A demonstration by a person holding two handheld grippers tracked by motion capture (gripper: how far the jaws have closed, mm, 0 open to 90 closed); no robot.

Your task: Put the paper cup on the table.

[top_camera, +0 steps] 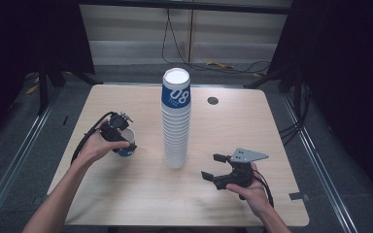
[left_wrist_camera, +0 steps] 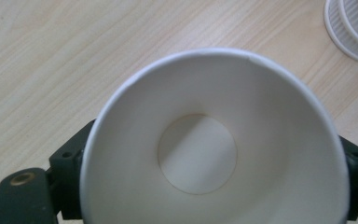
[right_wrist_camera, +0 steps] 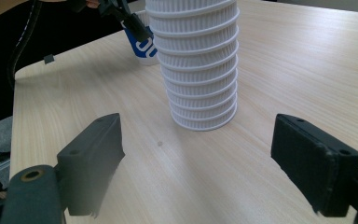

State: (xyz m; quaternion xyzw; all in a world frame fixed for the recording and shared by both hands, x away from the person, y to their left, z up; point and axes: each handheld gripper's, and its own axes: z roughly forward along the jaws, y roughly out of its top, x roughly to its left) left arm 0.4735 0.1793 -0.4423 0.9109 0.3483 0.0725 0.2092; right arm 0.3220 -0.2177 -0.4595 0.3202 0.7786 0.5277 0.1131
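On the pale wooden table (top_camera: pixel 126 194) stands a tall stack of upturned white paper cups (top_camera: pixel 176 131). Left of it, the left gripper (top_camera: pixel 124 138) clasps a single blue-and-white paper cup (top_camera: pixel 126 149); the right gripper (top_camera: pixel 213 166) rests spread wide.

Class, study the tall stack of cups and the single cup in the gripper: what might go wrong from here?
1. The tall stack of upside-down white and blue paper cups is narrow; a nudge from the open right gripper nearby may topple it.
2. The left gripper clamps the single white and blue paper cup; squeezing harder may crush its thin wall.
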